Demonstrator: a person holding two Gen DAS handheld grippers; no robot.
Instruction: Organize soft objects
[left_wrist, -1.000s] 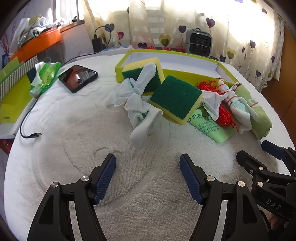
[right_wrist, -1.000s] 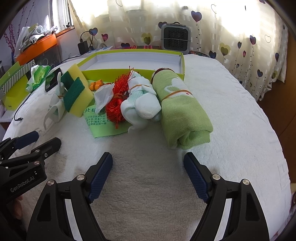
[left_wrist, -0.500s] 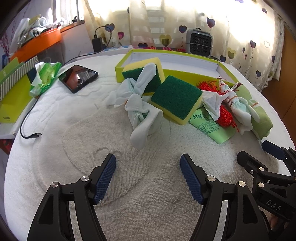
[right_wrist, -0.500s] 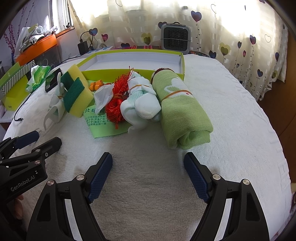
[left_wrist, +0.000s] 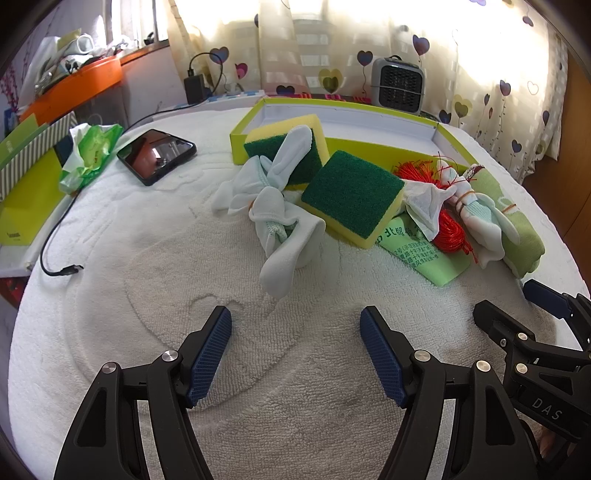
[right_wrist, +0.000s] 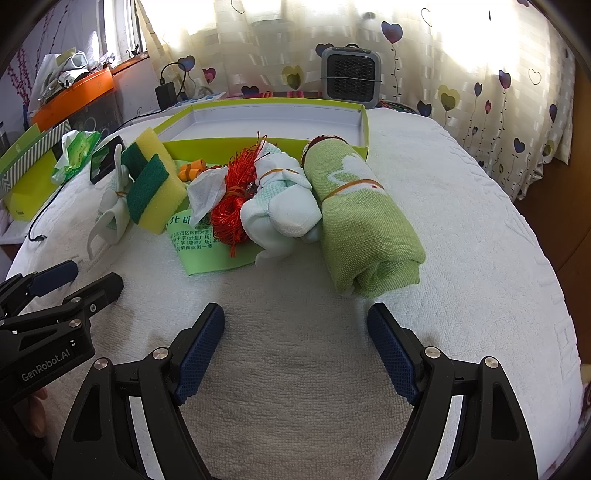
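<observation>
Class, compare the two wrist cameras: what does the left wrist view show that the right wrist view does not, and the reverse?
Only the left wrist view shows the black phone's whole screen and the knotted pale cloth's full spread. Only the right wrist view shows the small orange item behind the sponges and the rolled green towel's open end. Both show the lime-green box, two green-and-yellow sponges, red string bundle, and open jaws.

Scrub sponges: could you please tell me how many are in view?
2. One sponge leans against the front wall of the green box, a pale sock draped over it; the other sponge lies just right of it, tilted. Others may be hidden under the pile.
</observation>
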